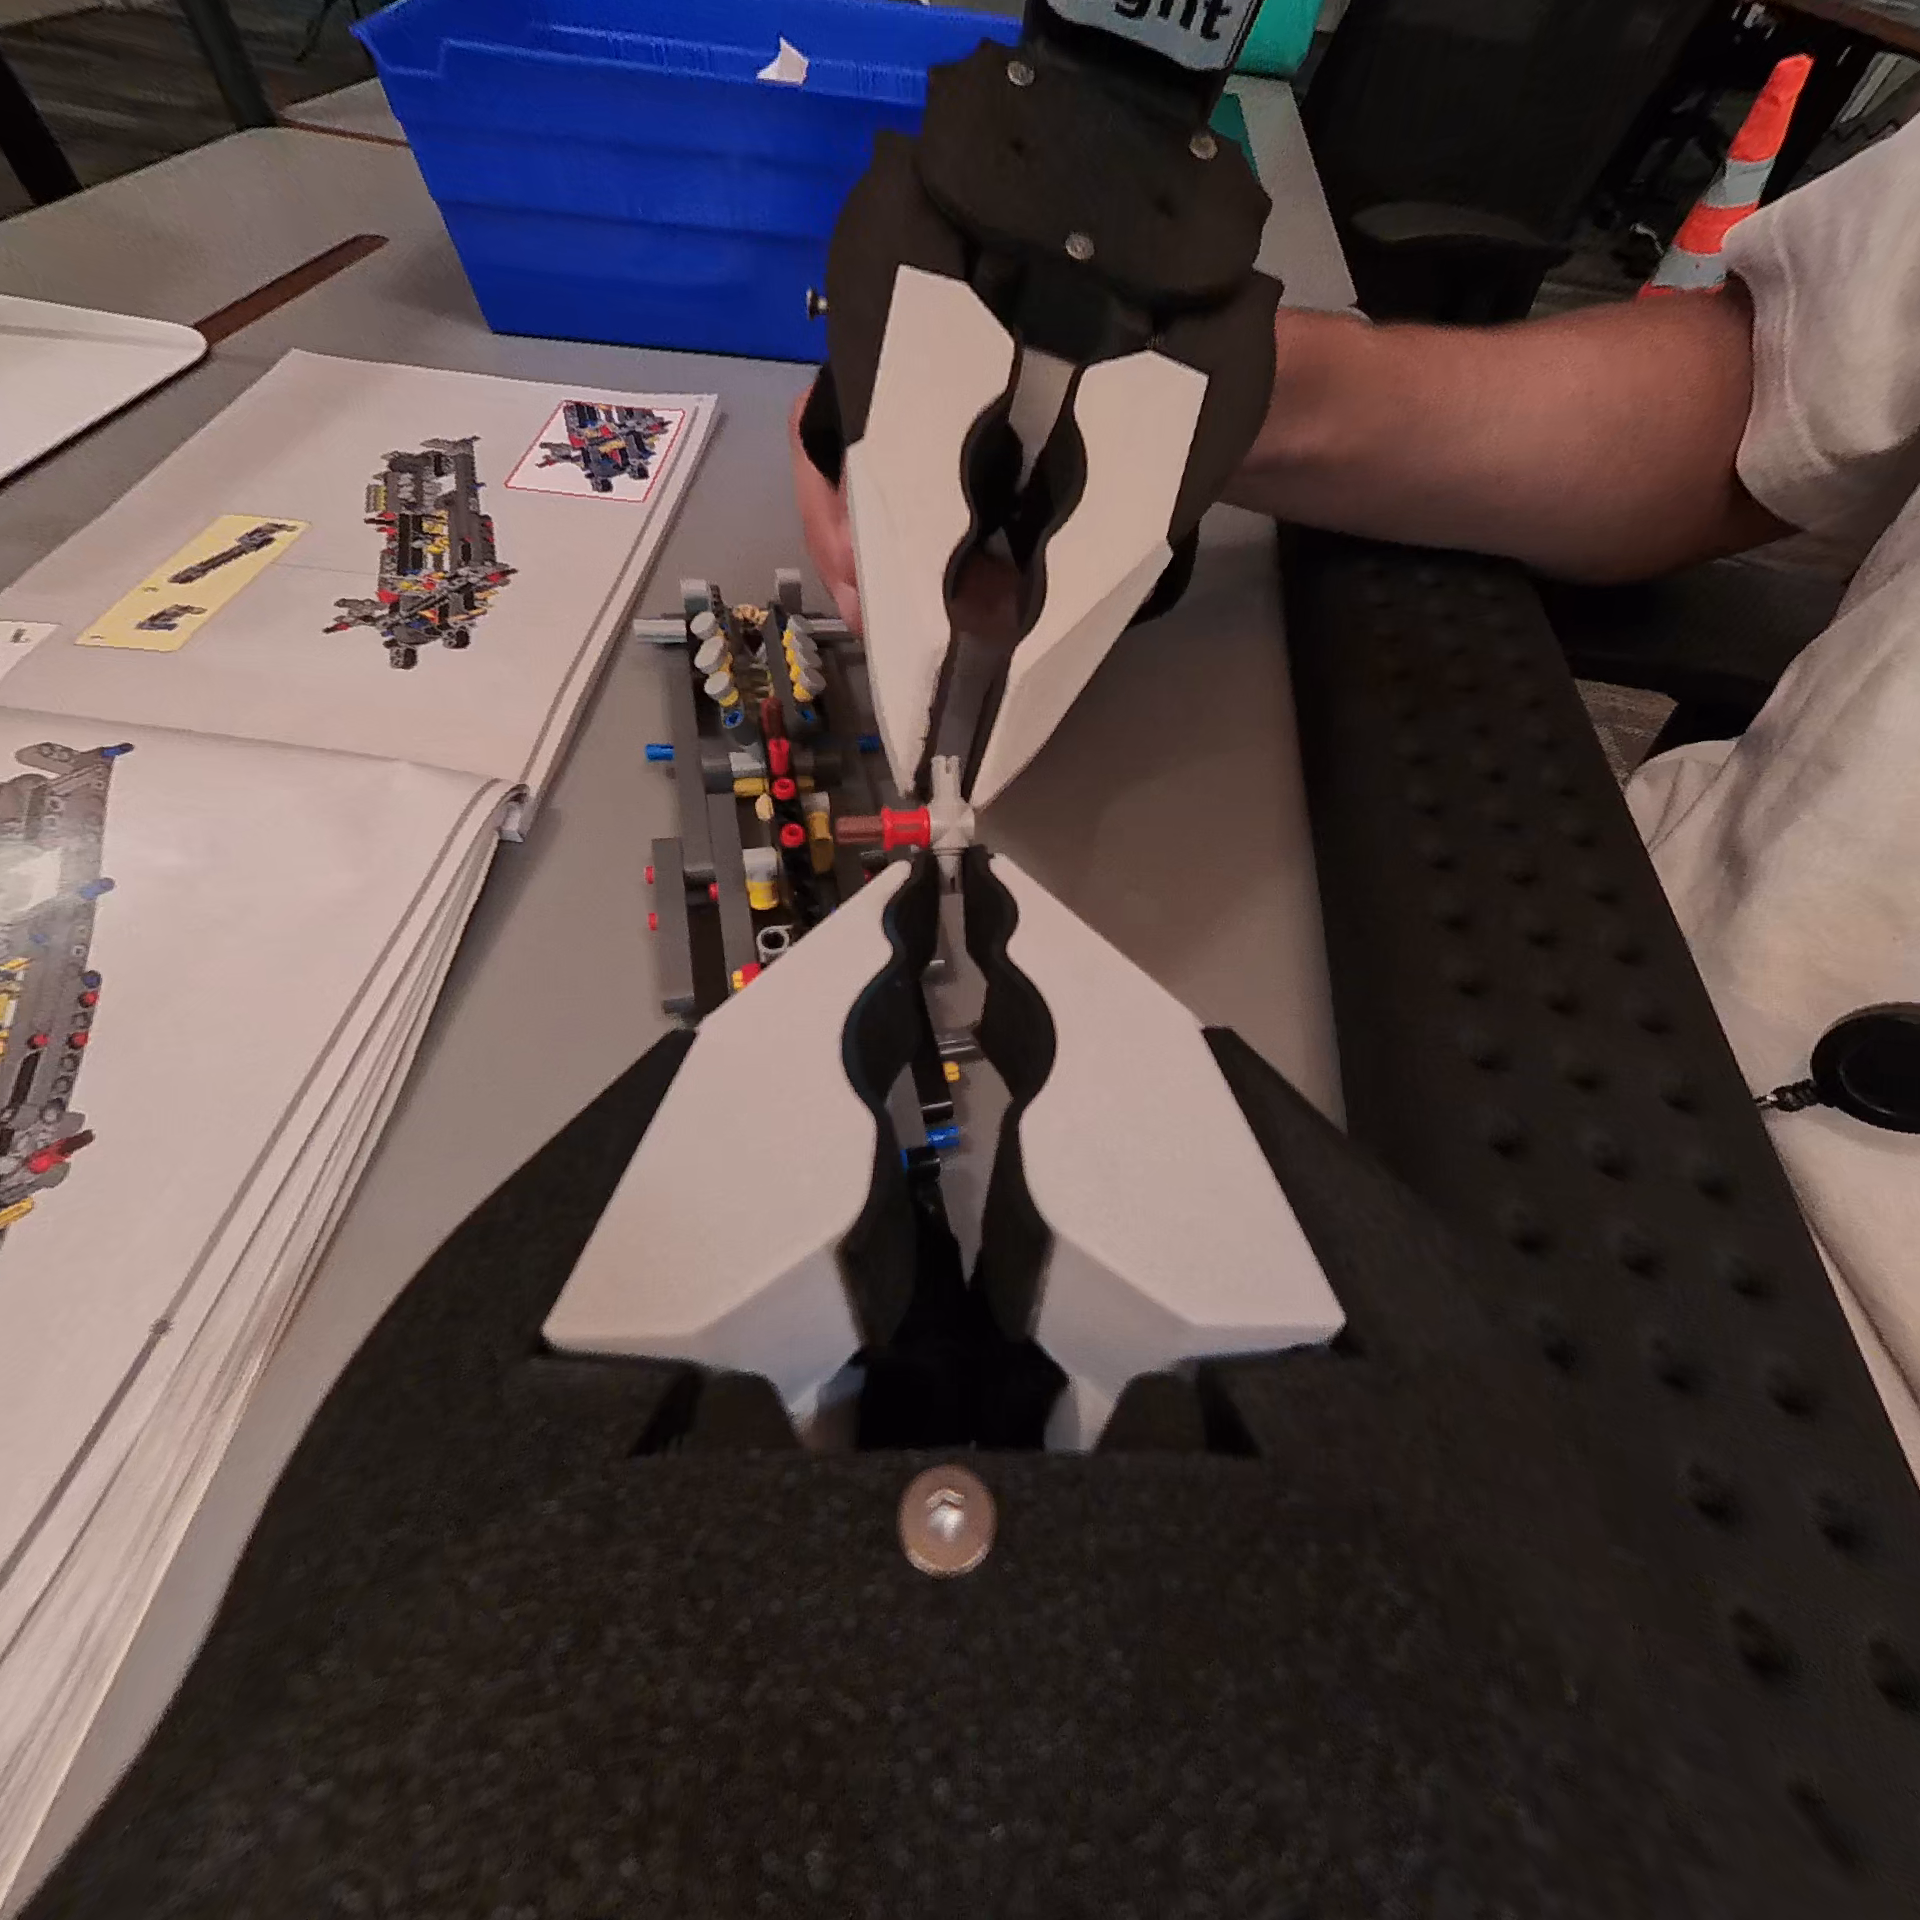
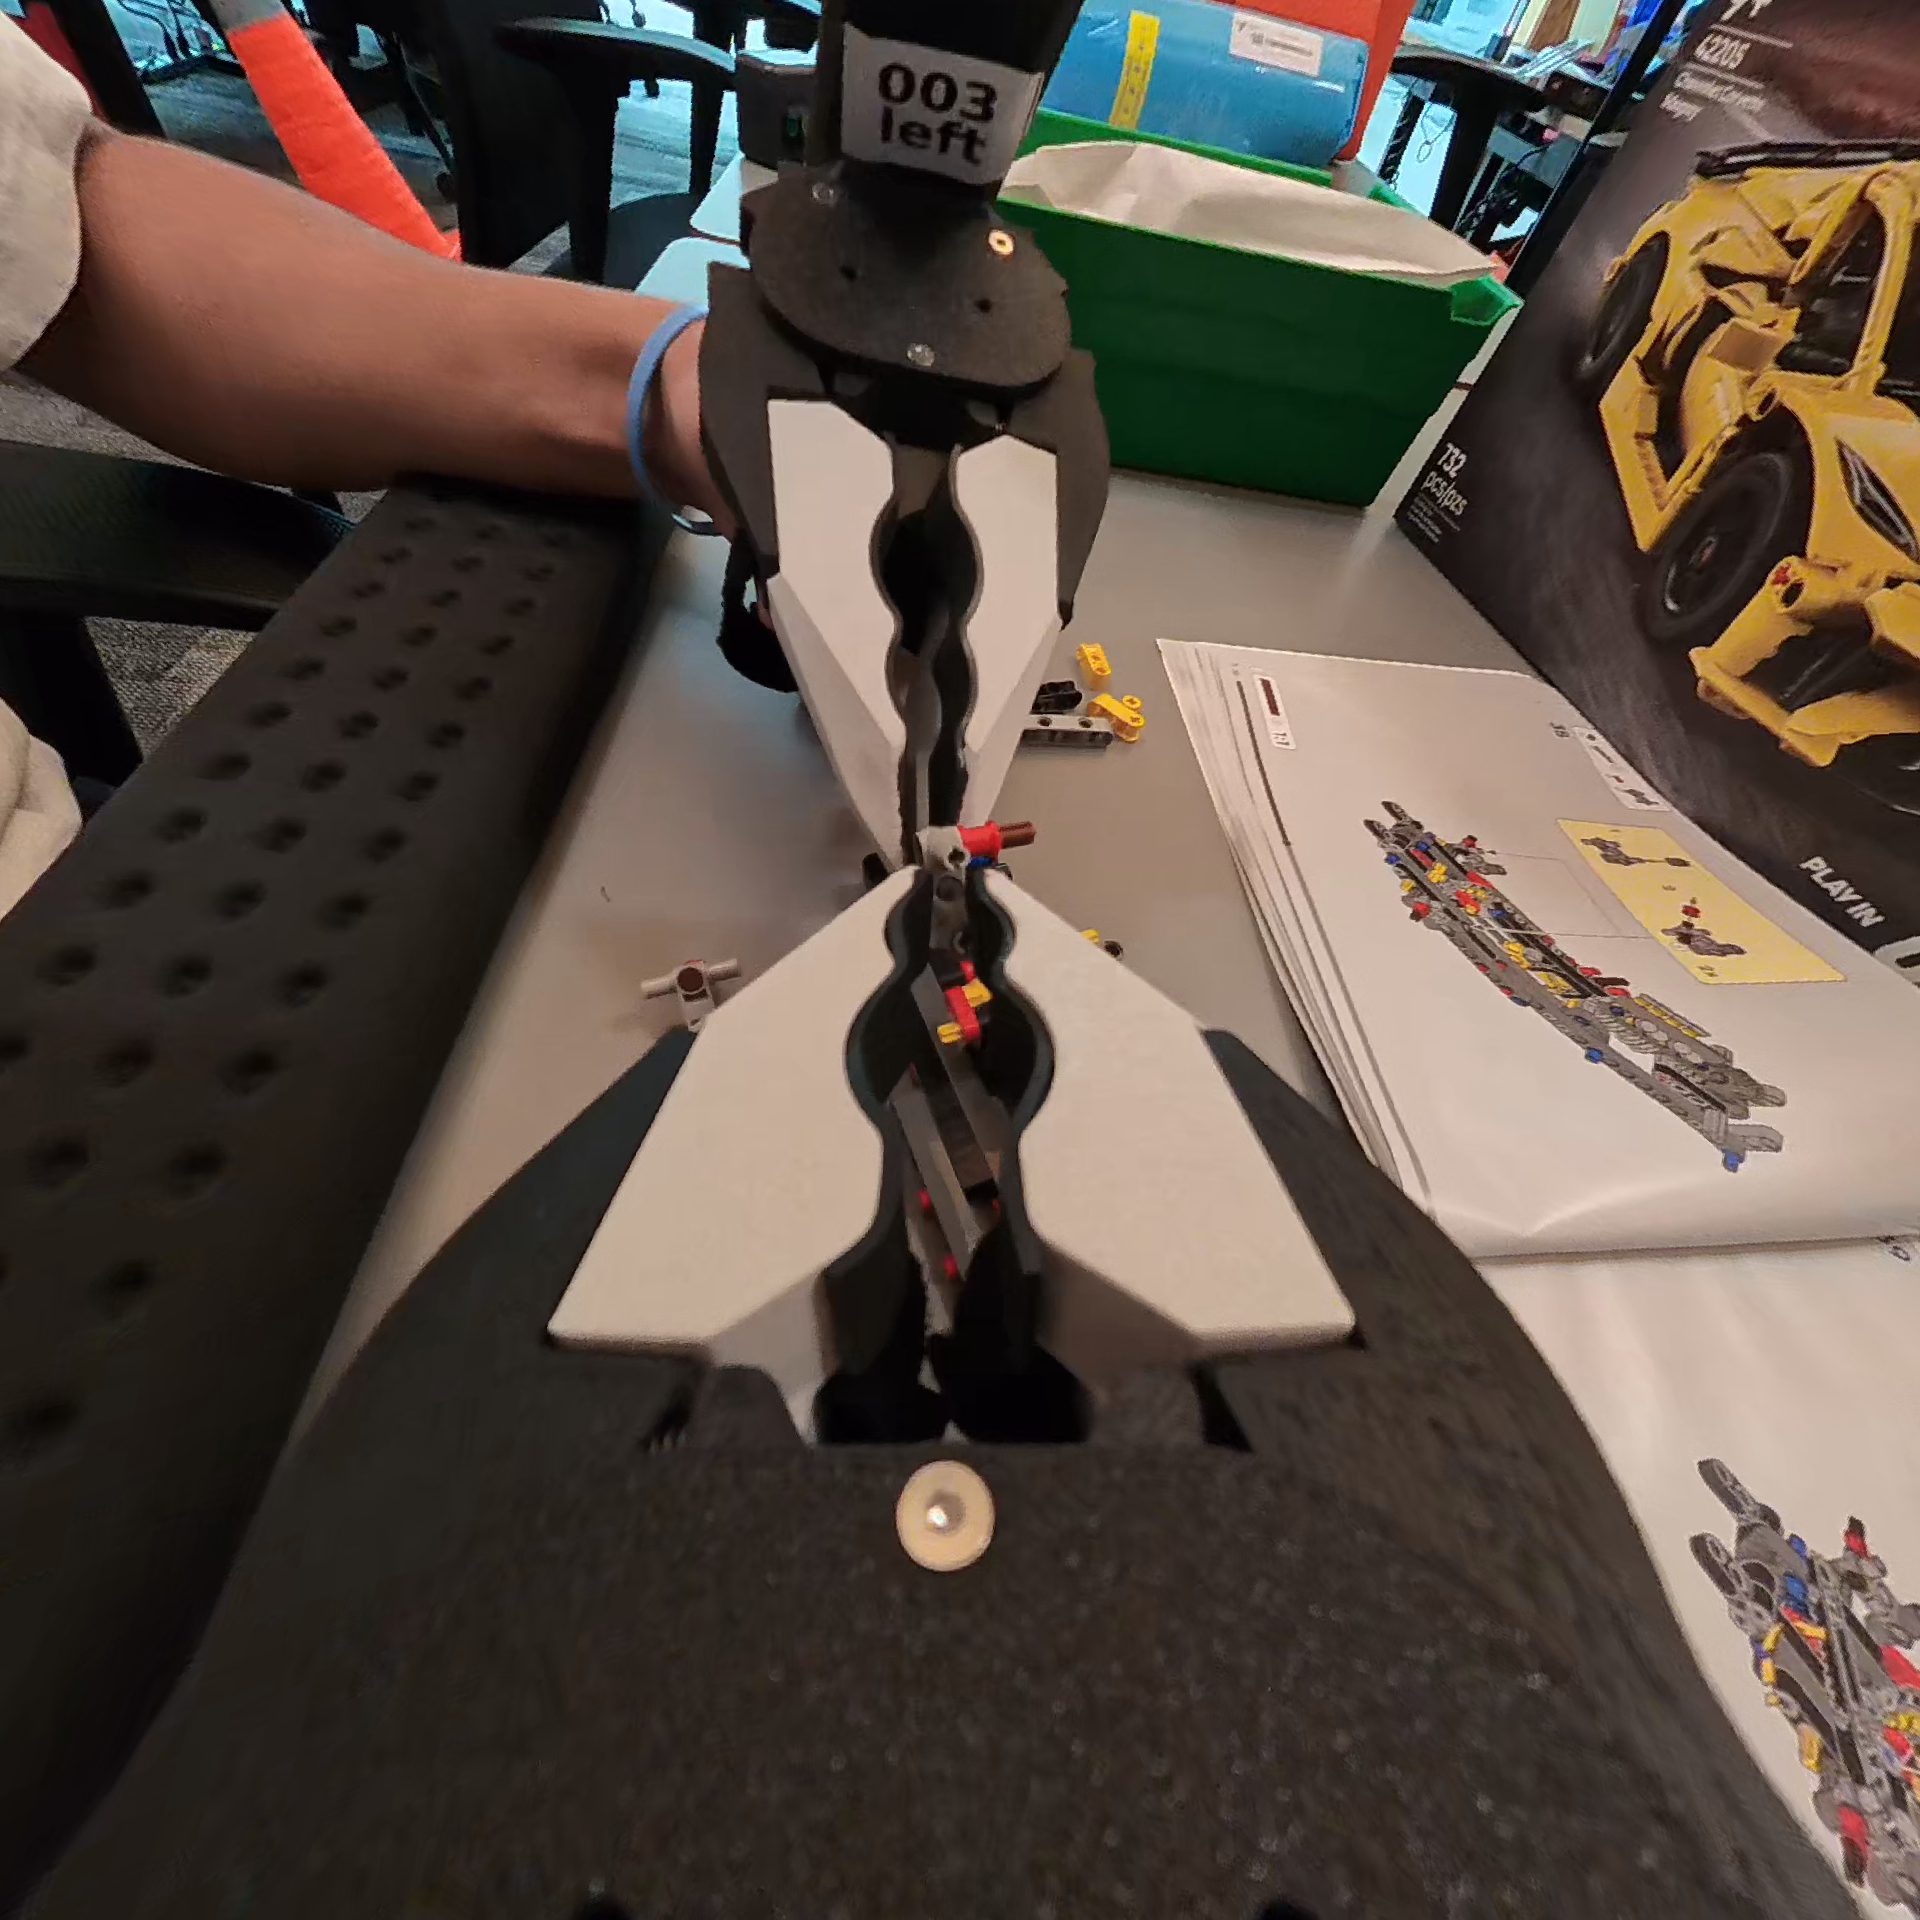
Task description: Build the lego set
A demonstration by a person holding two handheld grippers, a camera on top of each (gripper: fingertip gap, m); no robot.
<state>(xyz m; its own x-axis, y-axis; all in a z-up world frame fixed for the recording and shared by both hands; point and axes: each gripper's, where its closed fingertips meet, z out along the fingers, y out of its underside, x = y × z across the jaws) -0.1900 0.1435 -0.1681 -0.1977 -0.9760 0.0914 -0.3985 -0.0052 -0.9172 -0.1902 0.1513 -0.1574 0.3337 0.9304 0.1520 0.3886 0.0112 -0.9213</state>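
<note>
A small Lego assembly [image 1: 920,826] is held in the air: a light grey cross connector with a red bush and a brown axle sticking out sideways. My left gripper [image 1: 938,871] is shut on its lower end. My right gripper [image 1: 940,774] comes from the opposite side and is shut on its upper pin, tip to tip with the left. The right wrist view shows the same assembly [image 2: 961,844] between my right gripper [image 2: 940,881] and my left gripper [image 2: 933,829]. The grey, black and yellow chassis build [image 1: 748,810] lies on the table below and shows through the finger gap [image 2: 951,1091].
An open instruction booklet [image 1: 364,540] [image 2: 1507,935] lies beside the build. A blue bin [image 1: 644,177], a green bin [image 2: 1247,343] and the set's box [image 2: 1714,416] stand behind. Loose yellow and black pieces [image 2: 1091,712] and a grey connector [image 2: 691,982] lie on the table. A black perforated pad [image 1: 1558,935] runs along the edge. Both grippers' tips are close together, under 4 cm apart.
</note>
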